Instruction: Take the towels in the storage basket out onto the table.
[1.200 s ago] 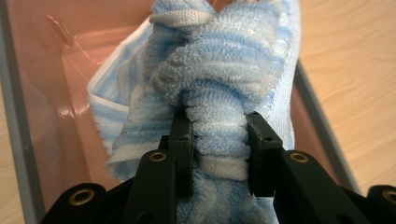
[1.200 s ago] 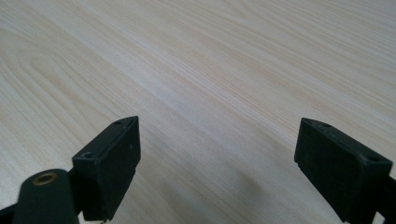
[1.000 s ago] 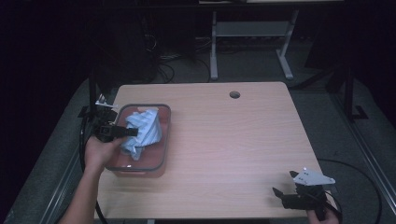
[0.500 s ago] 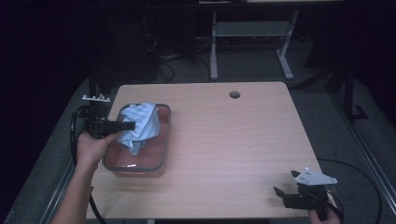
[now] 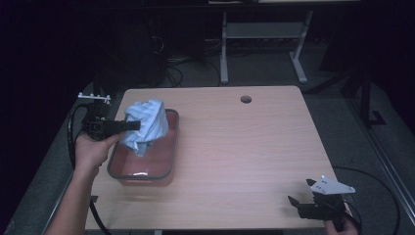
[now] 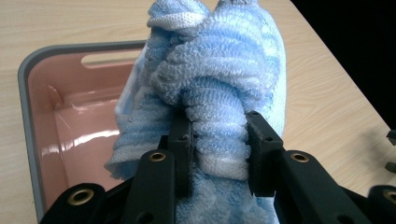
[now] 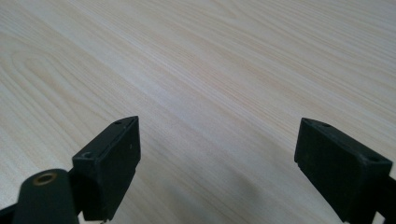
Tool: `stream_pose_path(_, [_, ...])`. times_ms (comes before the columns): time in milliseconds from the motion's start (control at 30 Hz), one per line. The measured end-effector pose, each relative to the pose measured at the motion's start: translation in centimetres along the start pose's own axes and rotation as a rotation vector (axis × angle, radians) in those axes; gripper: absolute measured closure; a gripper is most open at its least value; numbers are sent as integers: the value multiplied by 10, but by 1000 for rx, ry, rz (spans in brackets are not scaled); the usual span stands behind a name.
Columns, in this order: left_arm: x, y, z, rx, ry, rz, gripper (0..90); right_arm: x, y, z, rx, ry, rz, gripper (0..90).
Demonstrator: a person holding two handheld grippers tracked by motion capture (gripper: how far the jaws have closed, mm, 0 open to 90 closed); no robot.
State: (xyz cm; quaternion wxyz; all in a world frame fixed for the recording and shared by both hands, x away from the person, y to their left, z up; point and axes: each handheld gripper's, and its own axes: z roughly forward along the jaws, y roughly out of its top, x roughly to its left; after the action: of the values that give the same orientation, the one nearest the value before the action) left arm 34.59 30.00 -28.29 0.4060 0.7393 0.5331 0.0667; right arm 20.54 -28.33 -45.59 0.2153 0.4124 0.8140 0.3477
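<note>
Towel (image 5: 145, 125), blue terry and bunched, hangs pinched in the left gripper (image 6: 218, 140) above the pink tub (image 5: 122, 175); lifting out looks done, setting down remains. Right gripper (image 7: 217, 163) rests spread wide over bare table (image 5: 254, 147).

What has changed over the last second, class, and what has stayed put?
The left hand-held gripper, shut on the blue towel, has lifted it up out of the pink tub. The tub and the open right hand-held gripper have stayed put.
</note>
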Motion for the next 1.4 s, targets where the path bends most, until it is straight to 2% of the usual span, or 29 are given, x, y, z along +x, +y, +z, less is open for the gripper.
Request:
stream_pose_path(367, [-16,8,-1,-21,-52,23,673,-1,0,-1,-4,-6,3,138])
stream_pose_path(800, [-32,18,4,-27,-88,51,672,-4,-2,-3,-11,-4,12,138])
stream_pose_path(1400, [-63,36,24,-12,-125,98,671,-6,-3,-4,-19,-2,19,138])
